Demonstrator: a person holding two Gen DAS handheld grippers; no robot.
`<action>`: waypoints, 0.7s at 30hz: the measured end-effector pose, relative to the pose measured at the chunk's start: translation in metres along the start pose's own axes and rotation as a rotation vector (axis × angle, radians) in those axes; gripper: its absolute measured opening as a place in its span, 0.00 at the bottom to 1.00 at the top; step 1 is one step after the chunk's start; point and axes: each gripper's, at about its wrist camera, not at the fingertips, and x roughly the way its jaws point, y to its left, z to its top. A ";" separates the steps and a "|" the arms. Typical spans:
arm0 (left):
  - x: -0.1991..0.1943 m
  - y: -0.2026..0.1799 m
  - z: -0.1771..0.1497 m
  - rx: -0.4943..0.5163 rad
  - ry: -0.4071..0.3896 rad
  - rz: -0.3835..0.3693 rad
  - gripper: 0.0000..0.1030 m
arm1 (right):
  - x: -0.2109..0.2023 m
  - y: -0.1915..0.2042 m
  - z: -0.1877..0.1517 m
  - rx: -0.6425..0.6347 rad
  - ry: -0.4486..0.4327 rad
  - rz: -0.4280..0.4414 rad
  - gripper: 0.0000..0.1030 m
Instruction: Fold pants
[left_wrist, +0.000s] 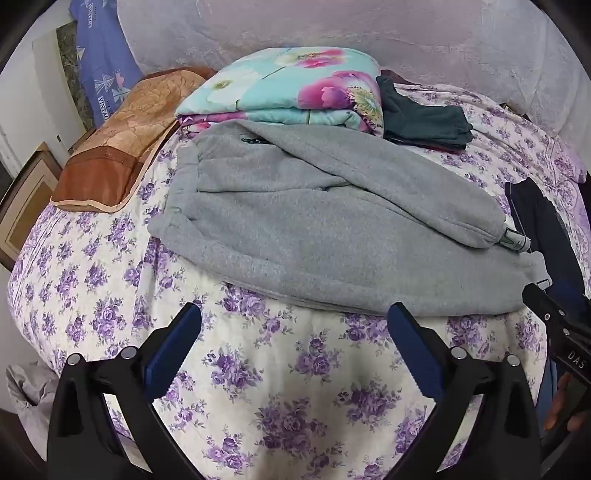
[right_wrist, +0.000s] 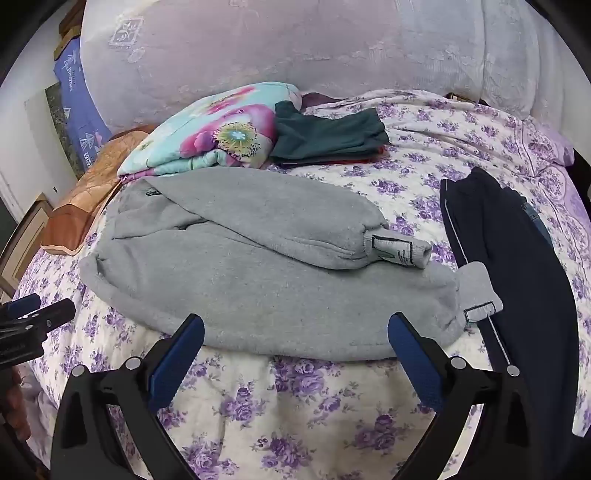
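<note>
Grey fleece sweatpants (left_wrist: 314, 229) lie on the floral bedspread, one leg laid across the other, waistband at the left, cuffs at the right; they also show in the right wrist view (right_wrist: 258, 273). The upper cuff (right_wrist: 400, 251) has a printed label. My left gripper (left_wrist: 293, 317) is open and empty, just in front of the pants' near edge. My right gripper (right_wrist: 295, 328) is open and empty, at the near edge close to the lower cuff (right_wrist: 480, 291). Each gripper shows at the edge of the other's view.
A folded floral quilt (left_wrist: 295, 92) and folded dark green clothes (right_wrist: 325, 136) lie behind the pants. Dark navy pants (right_wrist: 509, 266) lie at the right. An orange-brown pillow (left_wrist: 122, 147) is at the left. The bedspread (left_wrist: 277, 387) drops off at the near edge.
</note>
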 end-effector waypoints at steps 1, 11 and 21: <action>0.000 0.000 0.000 0.007 -0.003 -0.002 0.95 | 0.000 -0.001 0.000 -0.003 -0.001 0.000 0.97; 0.001 0.005 0.001 -0.031 0.025 0.006 0.95 | 0.003 0.010 0.002 -0.043 0.010 -0.022 0.97; 0.002 0.009 0.005 -0.042 0.025 0.005 0.95 | 0.010 0.015 0.000 -0.053 0.035 -0.013 0.97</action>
